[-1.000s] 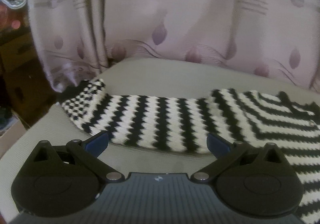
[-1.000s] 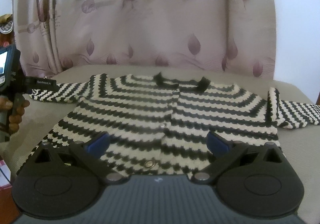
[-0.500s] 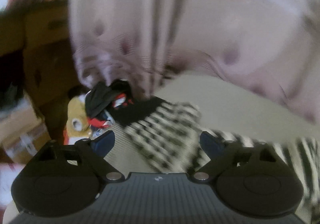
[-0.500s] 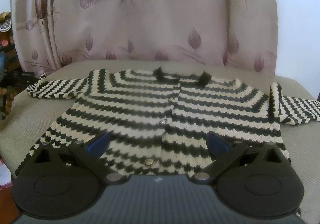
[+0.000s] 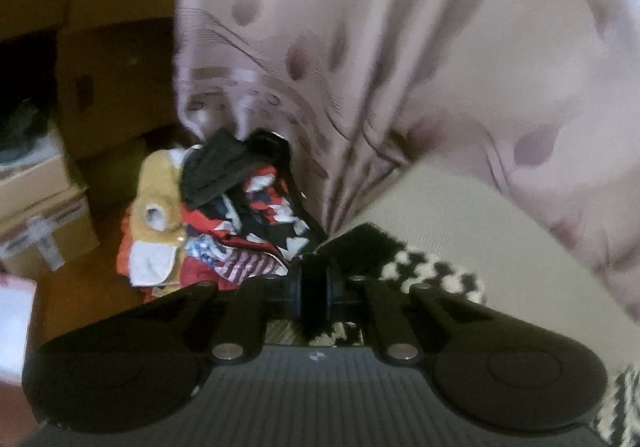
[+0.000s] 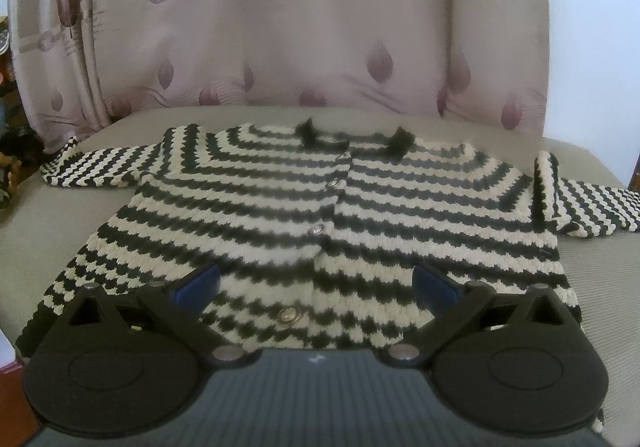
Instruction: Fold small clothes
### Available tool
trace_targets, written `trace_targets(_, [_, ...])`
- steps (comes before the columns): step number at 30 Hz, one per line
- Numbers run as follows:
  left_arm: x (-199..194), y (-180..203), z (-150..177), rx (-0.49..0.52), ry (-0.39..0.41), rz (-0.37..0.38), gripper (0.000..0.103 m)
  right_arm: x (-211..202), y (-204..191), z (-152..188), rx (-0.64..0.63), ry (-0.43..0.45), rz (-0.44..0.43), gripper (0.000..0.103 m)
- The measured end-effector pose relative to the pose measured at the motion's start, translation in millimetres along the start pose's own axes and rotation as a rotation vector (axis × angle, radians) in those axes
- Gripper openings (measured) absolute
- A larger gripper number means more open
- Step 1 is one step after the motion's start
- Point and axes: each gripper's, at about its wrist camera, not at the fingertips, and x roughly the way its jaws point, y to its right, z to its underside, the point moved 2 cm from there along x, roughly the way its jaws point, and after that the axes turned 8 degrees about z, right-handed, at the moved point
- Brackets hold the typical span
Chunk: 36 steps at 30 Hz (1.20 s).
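Note:
A small black-and-white striped knit cardigan (image 6: pixel 320 215) lies flat, front up and buttoned, on a beige cushion (image 6: pixel 60 215), both sleeves spread out. My right gripper (image 6: pixel 316 283) is open and empty, hovering over the cardigan's bottom hem. My left gripper (image 5: pixel 314 287) is shut on the cuff end of the cardigan's left sleeve (image 5: pixel 424 271) at the cushion's left edge. The black cuff (image 5: pixel 360 243) sticks out past the pads.
A patterned pink curtain (image 6: pixel 300 27) hangs behind the cushion. On the floor to the left lies a heap of coloured clothes (image 5: pixel 224 223) beside cardboard boxes (image 5: pixel 108 59). A white wall (image 6: pixel 592 47) is at the right.
My left gripper swung left to the sleeve end and closed on the cuff. My right gripper stayed open and drew slightly nearer the hem.

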Motion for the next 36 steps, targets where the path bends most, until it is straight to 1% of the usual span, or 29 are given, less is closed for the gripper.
trace_targets(3, [-41.1,2.5,6.2,0.035,0.078,-0.073,0.012,-0.3,0.9,-0.8,0.005,0.007,-0.003,0.103])
trace_targets(6, [-87.6,0.4,20.2,0.039,0.104,-0.108,0.012,-0.2,0.4,-0.6,0.007,0.012,-0.013,0.103])
trace_targets(7, [-102.8,1.1,27.4,0.060,0.114,-0.133,0.012,-0.2,0.0,0.1,0.008,0.012,-0.017,0.103])
trace_targets(8, [-109.9,1.7,32.0,0.073,0.119,-0.155,0.012,-0.3,-0.4,0.7,0.009,0.012,-0.021,0.103])
trace_targets(10, [-123.4,-0.1,44.6,0.091,0.122,-0.201,0.012,-1.5,-0.5,2.7,0.012,0.015,-0.030,0.103])
trace_targets(12, [-123.4,-4.4,55.8,0.108,0.084,-0.241,0.013,-3.7,1.2,4.5,0.019,0.017,-0.039,0.103])
trace_targets(13, [-119.3,-8.1,60.8,0.115,0.061,-0.252,0.016,-5.4,3.0,5.2,0.027,0.019,-0.042,0.103])
trace_targets(14, [-118.0,-11.5,65.4,0.119,0.059,-0.272,0.024,-7.6,6.2,6.1,0.040,0.023,-0.046,0.103])
trace_targets(15, [-118.2,-14.2,69.0,0.126,0.058,-0.291,0.027,-9.6,10.6,7.2,0.059,0.024,-0.051,0.103])
trace_targets(16, [-120.0,-15.4,71.5,0.128,0.055,-0.311,0.035,-11.6,17.0,8.5,0.084,0.021,-0.054,0.103])
trace_targets(17, [-126.0,-16.7,73.2,0.122,0.071,-0.338,0.055,-13.5,24.8,9.9,0.111,0.016,-0.053,0.103])
trace_targets(18, [-135.7,-16.5,74.7,0.116,0.108,-0.354,0.072,-16.2,34.7,11.6,0.142,0.015,-0.048,0.103])
trace_targets(20, [-159.7,-8.0,78.0,0.123,0.198,-0.367,0.081,-23.0,58.6,15.6,0.205,0.023,-0.020,0.103])
trace_targets(22, [-180.3,8.4,80.9,0.160,0.243,-0.322,0.081,-31.5,86.6,20.0,0.259,0.036,0.024,0.103])
trace_targets(23, [-189.3,22.4,83.8,0.180,0.252,-0.278,0.082,-35.3,100.4,22.2,0.282,0.043,0.048,0.103])
trace_targets(24, [-195.6,34.6,87.2,0.187,0.246,-0.218,0.084,-38.7,114.8,24.6,0.303,0.052,0.073,0.103])
trace_targets(26, [-204.5,61.1,97.5,0.188,0.203,-0.066,0.085,-43.1,141.9,29.2,0.339,0.066,0.119,0.103])
trace_targets(28, [-207.5,90.1,113.3,0.205,0.146,0.074,0.085,-45.3,166.5,37.1,0.374,0.061,0.159,0.103])
trace_targets(31, [-200.3,135.3,143.0,0.248,0.039,0.250,0.085,-46.7,192.7,52.2,0.407,0.061,0.179,0.103])
trace_targets(34, [-193.7,179.0,174.5,0.257,-0.025,0.379,0.085,-42.7,215.2,56.1,0.417,0.056,0.185,0.103])
trace_targets(36, [-190.1,206.5,193.7,0.278,-0.039,0.440,0.085,-37.1,229.9,50.8,0.450,0.067,0.172,0.103])
